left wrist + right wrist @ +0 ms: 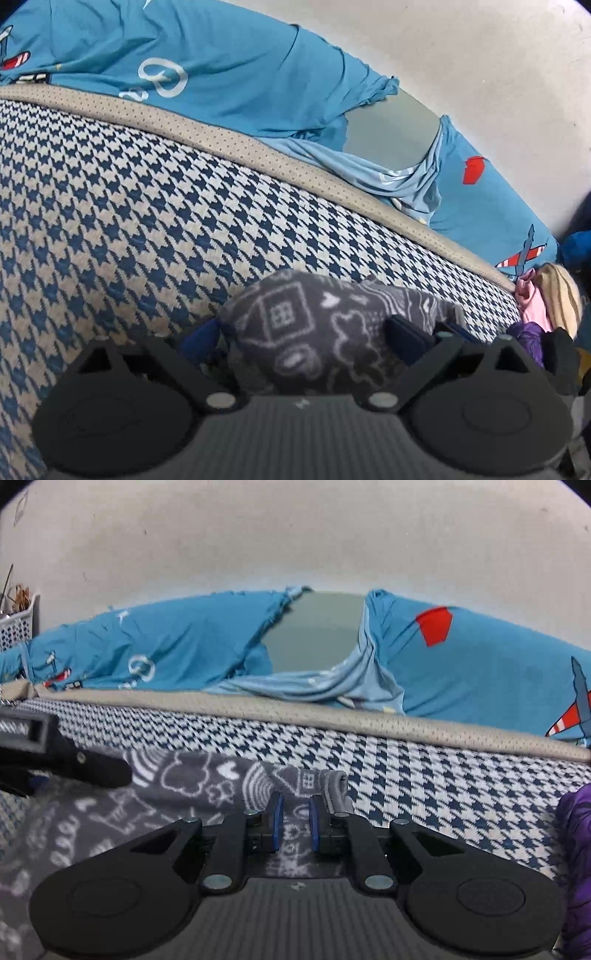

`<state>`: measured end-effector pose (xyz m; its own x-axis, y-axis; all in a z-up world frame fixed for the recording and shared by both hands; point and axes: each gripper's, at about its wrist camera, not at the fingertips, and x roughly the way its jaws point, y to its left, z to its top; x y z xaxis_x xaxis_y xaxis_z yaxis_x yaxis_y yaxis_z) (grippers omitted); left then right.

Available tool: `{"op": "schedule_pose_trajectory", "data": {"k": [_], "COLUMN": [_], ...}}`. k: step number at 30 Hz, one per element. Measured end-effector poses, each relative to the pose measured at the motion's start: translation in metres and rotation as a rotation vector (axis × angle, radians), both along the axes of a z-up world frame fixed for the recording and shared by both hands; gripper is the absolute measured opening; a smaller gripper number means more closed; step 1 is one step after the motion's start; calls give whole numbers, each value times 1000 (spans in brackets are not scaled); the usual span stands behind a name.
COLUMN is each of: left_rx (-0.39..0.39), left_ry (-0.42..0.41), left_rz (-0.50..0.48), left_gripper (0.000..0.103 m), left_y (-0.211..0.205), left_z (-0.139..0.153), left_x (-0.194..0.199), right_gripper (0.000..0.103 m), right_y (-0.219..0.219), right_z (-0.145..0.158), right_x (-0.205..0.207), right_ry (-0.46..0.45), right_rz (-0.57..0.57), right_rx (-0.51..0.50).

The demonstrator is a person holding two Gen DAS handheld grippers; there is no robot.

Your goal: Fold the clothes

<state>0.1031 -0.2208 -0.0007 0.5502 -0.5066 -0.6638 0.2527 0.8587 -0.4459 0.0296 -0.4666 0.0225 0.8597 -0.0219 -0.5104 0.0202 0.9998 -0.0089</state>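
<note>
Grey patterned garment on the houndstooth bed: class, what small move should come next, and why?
Probably the left gripper should close on the grey patterned garment: its fingers stand wide either side of a bunched hump, while the right gripper is nearly closed at the hem.

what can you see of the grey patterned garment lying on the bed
The grey garment looks like soft fleece, dark grey with white doodles: houses, hearts, clouds, arcs. It lies rumpled on the houndstooth mattress, a lighter ribbed hem at its far end. The left gripper straddles a bunched hump, jaws wide. The right gripper has nearly closed over a flat part; whether it pinches cloth is unclear.
</note>
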Motion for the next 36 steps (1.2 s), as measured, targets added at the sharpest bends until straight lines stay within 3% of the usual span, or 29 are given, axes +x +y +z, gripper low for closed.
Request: {"op": "schedule_pose_trajectory", "data": {"k": [4,16,20,24,29,36], "left_rx": [8,12,54,72,110,130], "left_ry": [7,17,6,-7,-42,-67], "left_rz": [11,27,27,21,18,-8], "left_gripper": [103,103,103,103,103,103], "left_y": [-3,0,-1,0,2,10], "left_z": [-8,-16,-5,10,23,37], "left_x": [6,8,5,-1,-18,-48], "right_gripper": [12,13,18,19,29,30], "right_y": [-10,-2,4,10,18,20], "right_z": [-10,-13,1,23,43,52], "right_x": [6,8,2,-18,-41,-80], "right_ry": [3,-9,-10,-56,-82,-64], "right_rz": [-12,-18,-27,-27,-68,-118], "right_rx": [57,-2,-13,40,91,94]}}
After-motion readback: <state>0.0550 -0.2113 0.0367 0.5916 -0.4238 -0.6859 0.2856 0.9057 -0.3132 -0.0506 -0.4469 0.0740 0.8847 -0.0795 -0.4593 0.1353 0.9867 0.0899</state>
